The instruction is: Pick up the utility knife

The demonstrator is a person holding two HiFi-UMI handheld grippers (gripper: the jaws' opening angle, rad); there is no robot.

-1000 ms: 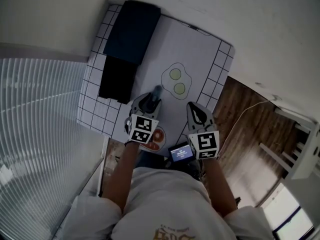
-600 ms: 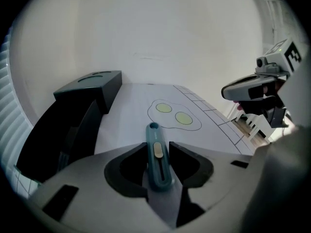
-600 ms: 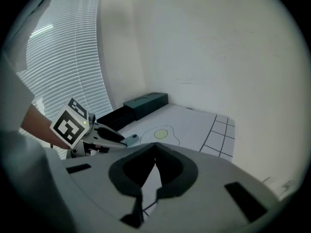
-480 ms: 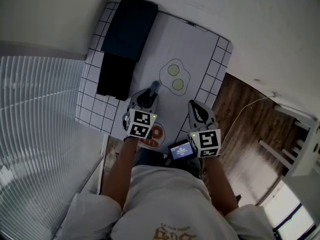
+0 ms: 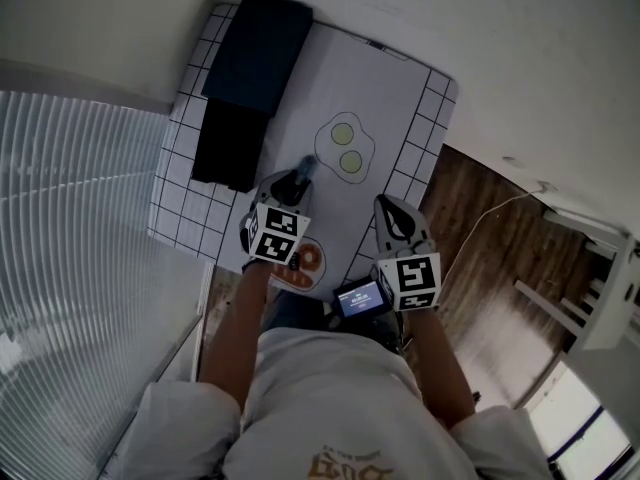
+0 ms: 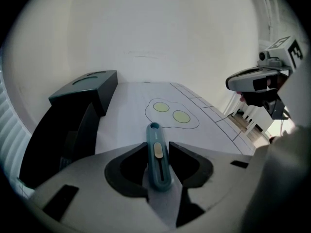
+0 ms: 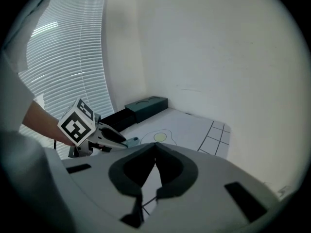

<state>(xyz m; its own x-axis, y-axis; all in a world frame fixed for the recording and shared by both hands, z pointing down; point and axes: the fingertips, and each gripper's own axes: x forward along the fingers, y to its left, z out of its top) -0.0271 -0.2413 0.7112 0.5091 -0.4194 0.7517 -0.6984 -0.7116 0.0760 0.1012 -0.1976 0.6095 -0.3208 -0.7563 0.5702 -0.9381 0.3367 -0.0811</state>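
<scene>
The utility knife (image 6: 158,157) is teal with a pale slider. It lies lengthwise between the jaws of my left gripper (image 6: 158,144), whose tips press on both its sides. Its far end points at the fried-egg drawing (image 6: 170,113). In the head view the knife (image 5: 305,171) juts from the left gripper (image 5: 293,186) over the white mat (image 5: 385,98). My right gripper (image 5: 393,208) hovers near the table's right edge, shut and empty; its jaw tips meet in the right gripper view (image 7: 155,146), which also shows the left gripper (image 7: 114,140).
A dark teal box (image 5: 255,58) and a black box (image 5: 232,148) stand along the mat's left side on the gridded table (image 5: 185,198). An orange round thing (image 5: 305,263) and a small lit screen (image 5: 358,300) lie at the near edge. Wooden floor (image 5: 480,258) lies to the right.
Both grippers keep about the same places over the table. The knife stays at the left gripper's tips. The whole head view has shifted slightly.
</scene>
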